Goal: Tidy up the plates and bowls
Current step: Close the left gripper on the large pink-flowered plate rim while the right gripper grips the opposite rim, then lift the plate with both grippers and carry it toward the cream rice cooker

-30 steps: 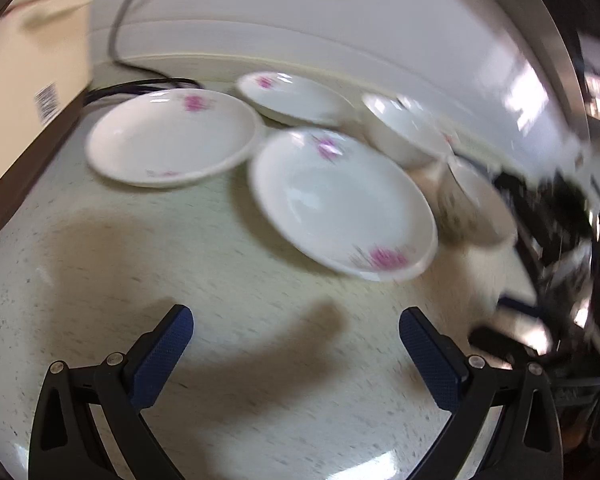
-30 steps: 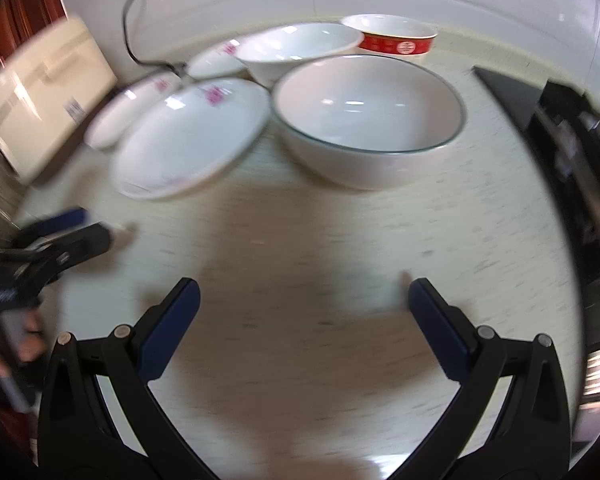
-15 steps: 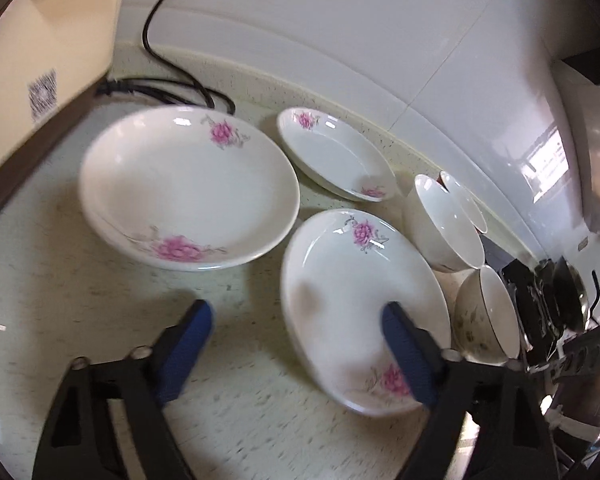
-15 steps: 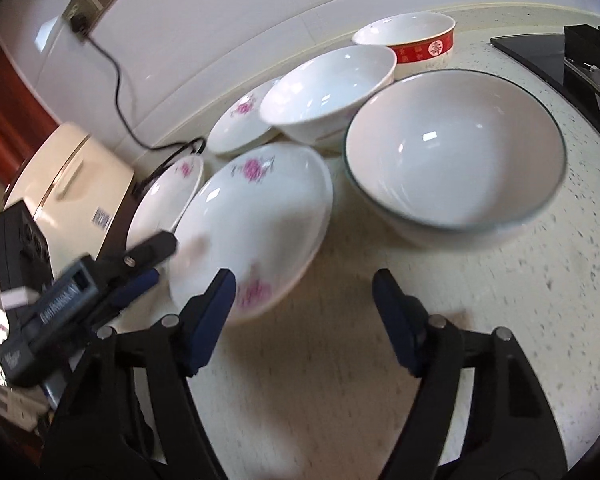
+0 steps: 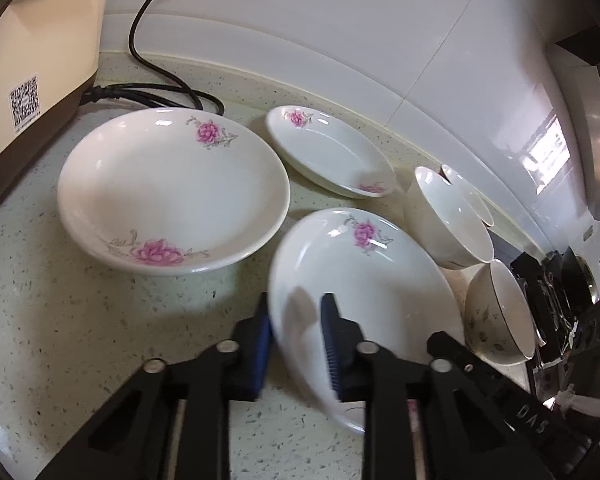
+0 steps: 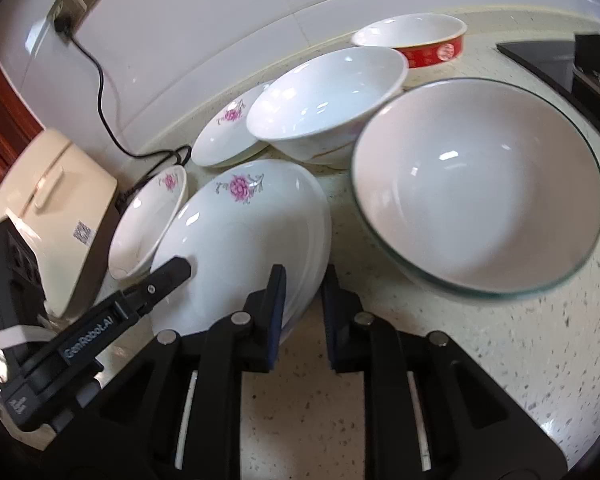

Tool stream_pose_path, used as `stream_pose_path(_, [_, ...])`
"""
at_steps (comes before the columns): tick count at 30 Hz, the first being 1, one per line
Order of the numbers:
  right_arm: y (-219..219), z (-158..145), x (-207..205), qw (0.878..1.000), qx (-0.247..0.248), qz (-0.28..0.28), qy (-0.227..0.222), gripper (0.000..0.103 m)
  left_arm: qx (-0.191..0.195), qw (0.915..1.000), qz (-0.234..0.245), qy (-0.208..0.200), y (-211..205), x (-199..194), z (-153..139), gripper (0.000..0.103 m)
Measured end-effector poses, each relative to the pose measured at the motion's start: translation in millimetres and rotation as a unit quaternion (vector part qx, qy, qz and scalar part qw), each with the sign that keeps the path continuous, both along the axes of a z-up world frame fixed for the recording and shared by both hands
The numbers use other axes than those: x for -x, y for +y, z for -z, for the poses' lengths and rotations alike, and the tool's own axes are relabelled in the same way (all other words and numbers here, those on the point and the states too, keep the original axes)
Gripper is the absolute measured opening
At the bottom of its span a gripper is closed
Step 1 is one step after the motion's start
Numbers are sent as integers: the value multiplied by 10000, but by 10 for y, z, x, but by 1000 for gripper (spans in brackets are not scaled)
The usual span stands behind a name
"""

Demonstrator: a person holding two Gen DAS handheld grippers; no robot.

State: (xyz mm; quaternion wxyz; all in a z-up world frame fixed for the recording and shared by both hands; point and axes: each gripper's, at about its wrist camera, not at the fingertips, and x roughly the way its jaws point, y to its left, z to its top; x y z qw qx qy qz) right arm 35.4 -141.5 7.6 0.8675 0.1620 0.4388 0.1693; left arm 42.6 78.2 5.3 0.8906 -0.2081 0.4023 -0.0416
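A white plate with pink flowers [image 5: 372, 280] [image 6: 240, 232] lies nearest on the speckled counter [image 5: 80, 340]. My left gripper [image 5: 296, 316] is closing on its left rim, one blue pad under the edge and one inside the plate. My right gripper [image 6: 302, 292] is closing on the opposite rim, which sits pinched between its pads. Each gripper shows in the other's view: the left gripper [image 6: 172, 272] and the right gripper [image 5: 444, 340]. Around it are a larger flowered plate [image 5: 172, 196], a smaller flowered plate [image 5: 328, 152], a white bowl [image 6: 328, 92], a green-rimmed bowl [image 6: 476, 184] and a red bowl [image 6: 416, 40].
A cream rice cooker [image 5: 32, 60] [image 6: 56, 208] stands at the left, and its black cord [image 5: 148, 40] runs up the tiled wall. A black stove [image 5: 560, 292] [image 6: 580, 60] borders the counter on the right. The green-rimmed bowl lies close beside my right gripper.
Both grippers went from wide open to nearly closed. They moved in from bare counter onto the near flowered plate, one at each side of its rim.
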Motion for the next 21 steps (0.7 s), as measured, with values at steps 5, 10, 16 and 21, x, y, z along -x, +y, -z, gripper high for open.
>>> stream_pose_path(5, [-93,-3,50,9998,-188,38,0,21,-351,9990,32,-270,-81,181,-95,20])
stream_pose_path(10, [-53,-115,192,9992,-135,-108,-368,21,-566,9969,-14,-546,-87,368,-182,20])
stream_pose_path(16, [-9,-190,335,9972,-134,-263,-683,21,-712,9946,-152,-742,-73,600,-271,20])
stream_pose_path(21, [25,-255,494,9942,-146,-476,-951,21,-922,9916,-350,-833,-85,799,-389,20])
